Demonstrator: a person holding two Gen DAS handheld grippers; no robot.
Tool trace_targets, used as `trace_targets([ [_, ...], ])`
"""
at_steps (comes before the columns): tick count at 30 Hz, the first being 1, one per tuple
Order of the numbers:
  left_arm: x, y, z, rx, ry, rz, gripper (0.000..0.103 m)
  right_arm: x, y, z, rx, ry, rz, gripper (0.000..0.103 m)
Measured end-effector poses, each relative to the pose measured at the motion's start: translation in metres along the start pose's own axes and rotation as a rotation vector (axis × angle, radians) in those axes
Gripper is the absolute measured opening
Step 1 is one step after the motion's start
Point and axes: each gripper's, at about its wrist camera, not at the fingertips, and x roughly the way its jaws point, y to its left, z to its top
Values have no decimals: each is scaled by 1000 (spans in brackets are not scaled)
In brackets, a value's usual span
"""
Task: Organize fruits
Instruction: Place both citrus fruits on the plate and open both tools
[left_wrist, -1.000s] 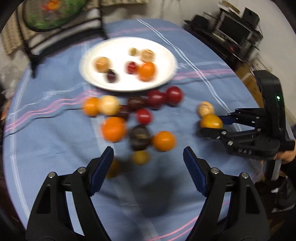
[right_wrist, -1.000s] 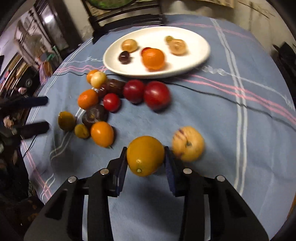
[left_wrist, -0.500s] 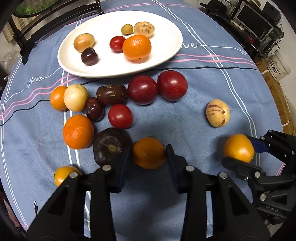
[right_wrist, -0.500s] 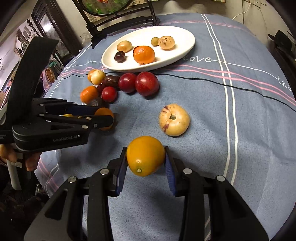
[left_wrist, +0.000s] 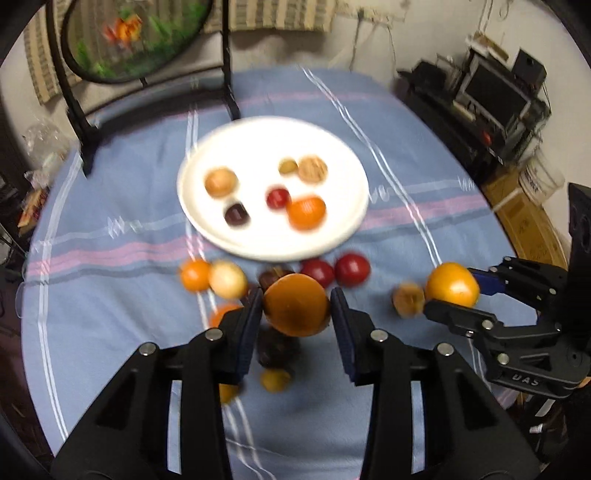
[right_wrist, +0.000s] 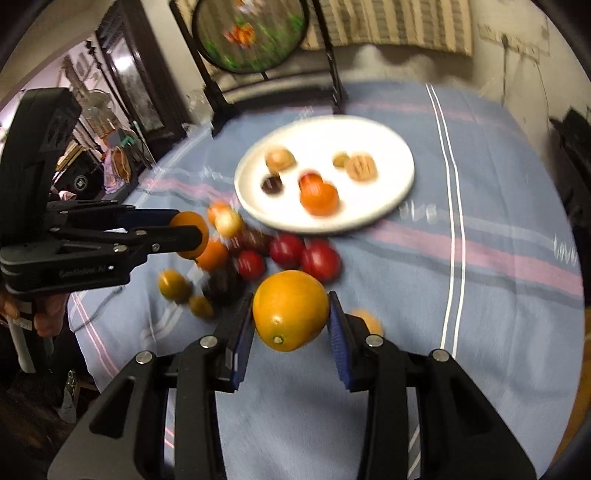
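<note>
My left gripper (left_wrist: 297, 317) is shut on an orange fruit (left_wrist: 296, 304) and holds it above the loose fruit on the blue cloth. My right gripper (right_wrist: 291, 321) is shut on a yellow-orange fruit (right_wrist: 290, 309), also lifted off the cloth. Each gripper shows in the other's view: the right one (left_wrist: 452, 295) at the right, the left one (right_wrist: 184, 232) at the left. A white plate (left_wrist: 332, 236) further back carries several fruits, among them an orange (left_wrist: 306, 212) and a dark plum (left_wrist: 236, 214). Red, orange, pale and dark fruits (right_wrist: 319, 260) lie in a cluster before the plate.
A speckled pale fruit (left_wrist: 408, 299) lies on the cloth by the right gripper. A black stand with a round painted panel (left_wrist: 129, 37) rises at the table's far edge. Shelves with electronics (left_wrist: 491, 92) stand to the right. A hand (right_wrist: 44, 314) grips the left tool's handle.
The left gripper closed on the orange fruit and lifted it off the cloth. The right gripper rose with its yellow-orange fruit. Both views now tilt up and show more of the room.
</note>
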Motion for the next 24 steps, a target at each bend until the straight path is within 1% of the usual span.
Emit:
trace_targets([
  [5,-10,16,34,11,-69,56,38,-12,2,48,-20,-75,-1,38],
  [6,-8,18,42,21,-81,81,38,-11,2,55,-21,-84,-5,38],
  [12,3,25,70,30,-97,115,38,3,0,99,-23,-106,-17,38],
  [17,18,26,85,52,-103,115,38,22,-1,117,-29,-89,-24,38],
  [24,46,29,100,64,-82,114,39,48,-9,134,-29,-57,-23,38],
])
